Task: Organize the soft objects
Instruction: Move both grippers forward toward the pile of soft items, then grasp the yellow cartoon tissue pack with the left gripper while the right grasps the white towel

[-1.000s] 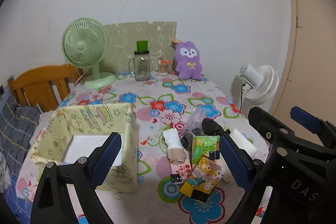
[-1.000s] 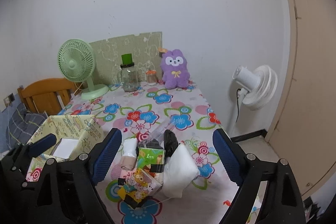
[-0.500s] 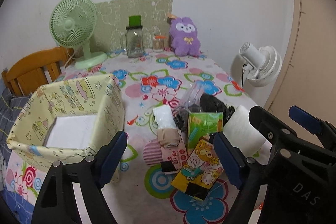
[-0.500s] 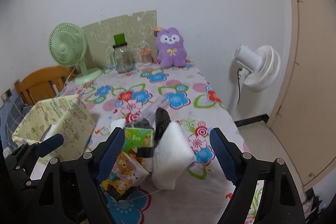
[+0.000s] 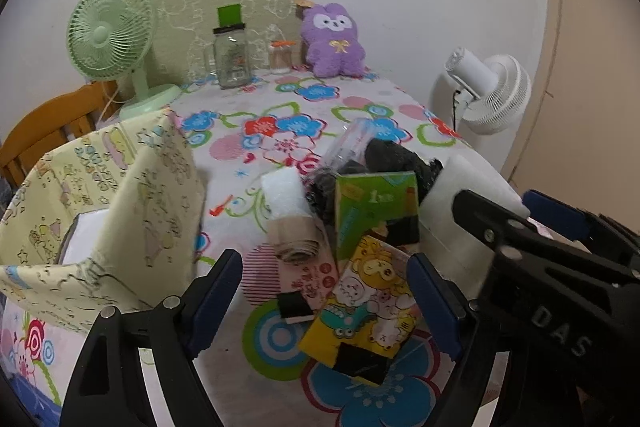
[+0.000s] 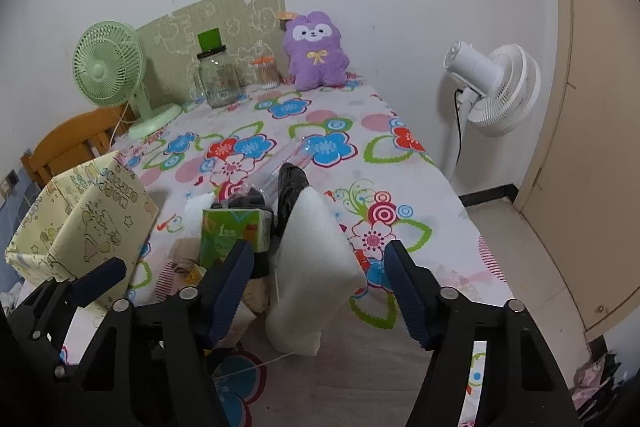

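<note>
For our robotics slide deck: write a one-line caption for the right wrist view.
Right gripper, jaws open and just closing, straddles a white foam pad beside a green tissue pack on the floral tablecloth.

floral tablecloth (image 5: 280, 123), purple plush (image 5: 335, 41) — green fan (image 5: 110, 31)

Left wrist view sits low over the near table edge, angled down and forward along its fingers, close on the pile of soft packets (image 5: 360, 251), with the yellow fabric box (image 5: 120, 203) left of the pile. Right wrist view looks the same way from just right of it, close on the white pillow pack (image 6: 316, 267) at the pile's right. Both share the pile, box, floral tablecloth (image 6: 320, 147) and purple plush (image 5: 334, 41) beyond the pile.
</note>
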A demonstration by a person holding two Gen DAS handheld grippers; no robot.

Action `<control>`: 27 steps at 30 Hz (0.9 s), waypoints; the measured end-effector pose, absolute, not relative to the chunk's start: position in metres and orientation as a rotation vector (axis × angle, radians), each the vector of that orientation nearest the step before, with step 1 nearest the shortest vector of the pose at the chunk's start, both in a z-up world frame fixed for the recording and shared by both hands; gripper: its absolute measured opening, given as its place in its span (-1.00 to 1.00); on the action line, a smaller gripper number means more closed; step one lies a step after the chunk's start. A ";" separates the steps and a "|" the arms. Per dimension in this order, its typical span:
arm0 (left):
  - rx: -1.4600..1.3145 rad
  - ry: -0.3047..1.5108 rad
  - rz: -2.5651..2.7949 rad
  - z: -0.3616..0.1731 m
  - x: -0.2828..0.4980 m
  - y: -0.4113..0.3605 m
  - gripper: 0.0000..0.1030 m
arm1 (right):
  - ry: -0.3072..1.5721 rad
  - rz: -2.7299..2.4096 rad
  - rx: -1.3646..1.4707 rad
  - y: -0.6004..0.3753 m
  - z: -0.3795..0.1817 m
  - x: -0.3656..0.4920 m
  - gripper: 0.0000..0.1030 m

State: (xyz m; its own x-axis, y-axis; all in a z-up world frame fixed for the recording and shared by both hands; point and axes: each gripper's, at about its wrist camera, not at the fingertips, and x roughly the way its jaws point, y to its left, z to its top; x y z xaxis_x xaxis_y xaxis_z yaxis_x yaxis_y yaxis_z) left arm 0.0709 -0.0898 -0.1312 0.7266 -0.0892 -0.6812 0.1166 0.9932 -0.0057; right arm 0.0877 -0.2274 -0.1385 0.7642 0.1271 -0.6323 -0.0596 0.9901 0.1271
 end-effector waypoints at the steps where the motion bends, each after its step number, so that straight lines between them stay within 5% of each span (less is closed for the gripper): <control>1: 0.038 0.756 -0.118 -0.133 0.071 -0.091 0.66 | 0.699 0.104 0.103 -0.228 -0.140 0.089 0.23; 12: 0.067 0.771 -0.127 -0.140 0.072 -0.102 0.66 | 0.740 0.120 0.101 -0.230 -0.158 0.091 -0.36; 27: 0.098 0.753 -0.162 -0.139 0.061 -0.113 0.67 | 0.702 0.106 0.113 -0.236 -0.149 0.074 -0.48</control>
